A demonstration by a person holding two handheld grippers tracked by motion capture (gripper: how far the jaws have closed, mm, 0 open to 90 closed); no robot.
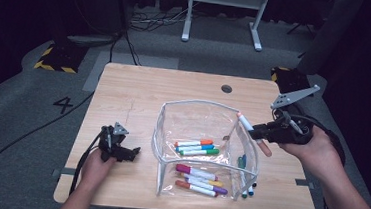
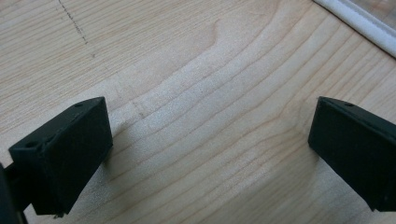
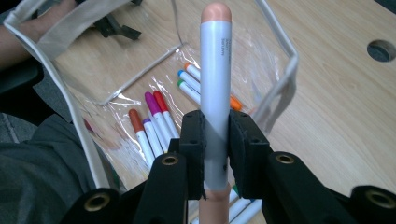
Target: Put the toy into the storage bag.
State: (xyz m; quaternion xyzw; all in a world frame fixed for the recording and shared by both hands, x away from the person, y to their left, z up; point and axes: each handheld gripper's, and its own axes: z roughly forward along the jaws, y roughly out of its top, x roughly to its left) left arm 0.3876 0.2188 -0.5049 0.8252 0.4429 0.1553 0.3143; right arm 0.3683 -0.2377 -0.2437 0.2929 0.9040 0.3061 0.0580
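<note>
A: We see the right gripper (image 3: 215,140) clenched on a peach-capped marker (image 3: 215,88), above the clear pouch's (image 1: 171,133) right rim.

B: We note the left gripper (image 1: 119,149), jaws released, low over the table (image 1: 124,89) left of it.

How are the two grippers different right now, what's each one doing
The right gripper is shut on a white marker with peach ends, while the left gripper stands open with nothing between its jaws. The right gripper is held up beside the rim of the clear pouch; the left gripper sits low over the bare wooden table. Both have black jaws, and a hand holds each.
</note>
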